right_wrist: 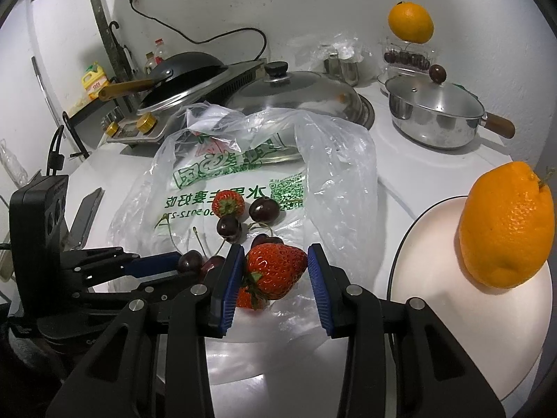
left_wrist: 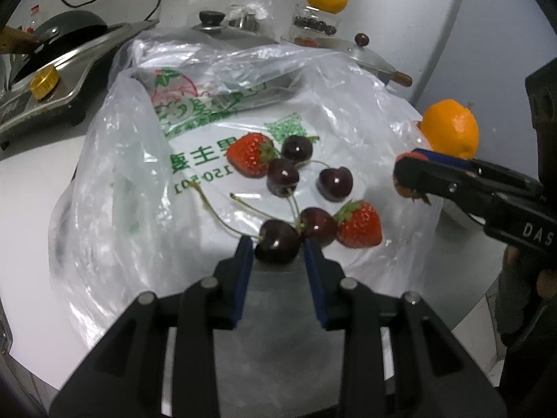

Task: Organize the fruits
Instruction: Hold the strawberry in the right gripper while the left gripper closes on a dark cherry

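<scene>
A clear plastic bag (left_wrist: 132, 181) with green print lies flat on the white counter, with loose fruit on it. My left gripper (left_wrist: 277, 249) is shut on a dark cherry (left_wrist: 278, 244) at the near edge of the pile. Beside it lie another cherry (left_wrist: 318, 226) and a strawberry (left_wrist: 360, 224); further back lie a second strawberry (left_wrist: 249, 155) and three cherries. My right gripper (right_wrist: 275, 263) is shut on a strawberry (right_wrist: 275, 268), held just above the bag. To its right an orange (right_wrist: 508, 223) sits on a white plate (right_wrist: 452, 296).
Behind the bag stand a glass pot lid (right_wrist: 296, 90), a steel pan with a wooden handle (right_wrist: 435, 115), and a black wok (right_wrist: 184, 69) on a cooker. Another orange (right_wrist: 410, 22) rests on a cherry box at the back. A phone (right_wrist: 88, 216) lies at the left.
</scene>
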`<state>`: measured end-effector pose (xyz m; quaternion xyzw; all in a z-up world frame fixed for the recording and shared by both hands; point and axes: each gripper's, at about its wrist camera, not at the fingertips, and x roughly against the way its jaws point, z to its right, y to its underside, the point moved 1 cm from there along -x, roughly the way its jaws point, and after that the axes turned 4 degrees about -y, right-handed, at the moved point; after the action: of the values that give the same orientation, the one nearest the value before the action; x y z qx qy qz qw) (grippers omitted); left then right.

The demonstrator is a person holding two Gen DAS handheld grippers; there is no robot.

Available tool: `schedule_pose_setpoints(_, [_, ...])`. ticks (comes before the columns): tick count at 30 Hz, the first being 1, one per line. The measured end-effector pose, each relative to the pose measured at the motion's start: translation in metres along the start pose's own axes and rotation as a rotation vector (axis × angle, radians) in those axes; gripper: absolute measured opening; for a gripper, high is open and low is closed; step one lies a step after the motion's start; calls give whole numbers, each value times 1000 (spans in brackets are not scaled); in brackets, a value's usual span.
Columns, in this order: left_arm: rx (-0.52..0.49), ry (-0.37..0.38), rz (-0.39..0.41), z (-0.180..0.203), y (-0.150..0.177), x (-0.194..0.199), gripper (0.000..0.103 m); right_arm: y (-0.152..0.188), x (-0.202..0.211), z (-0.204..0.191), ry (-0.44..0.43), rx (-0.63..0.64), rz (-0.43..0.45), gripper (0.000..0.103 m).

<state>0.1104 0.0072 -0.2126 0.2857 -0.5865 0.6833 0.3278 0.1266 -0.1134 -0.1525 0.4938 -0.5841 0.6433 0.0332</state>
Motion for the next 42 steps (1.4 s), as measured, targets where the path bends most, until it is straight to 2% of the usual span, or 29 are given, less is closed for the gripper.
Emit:
schedule_pose_setpoints(5, [-13,-6,18,2,-3,4,30,-1,5,-3,1,7,8,40])
schedule_pose_setpoints(8, [-25,-16,26,3,-3,6,25,-1,7,-5,1,11,13,40])
schedule_pose_setpoints(12, [-28,-10,33,2,-2,6,25,-1,7,-6,1,17,12,40])
schedule_pose_setpoints(20, [-5,2,-2,0,-2,2,31,0,6,-8,0,22,9,40])
schedule_pose_setpoints(26, [-12,-8,-14,1,-1,-5,32,1,6,-9,4,19,6,40])
schedule_pose_setpoints(42, [-37,-14,36,2,-2,11,29,-5,14,-11,8,37,33,40])
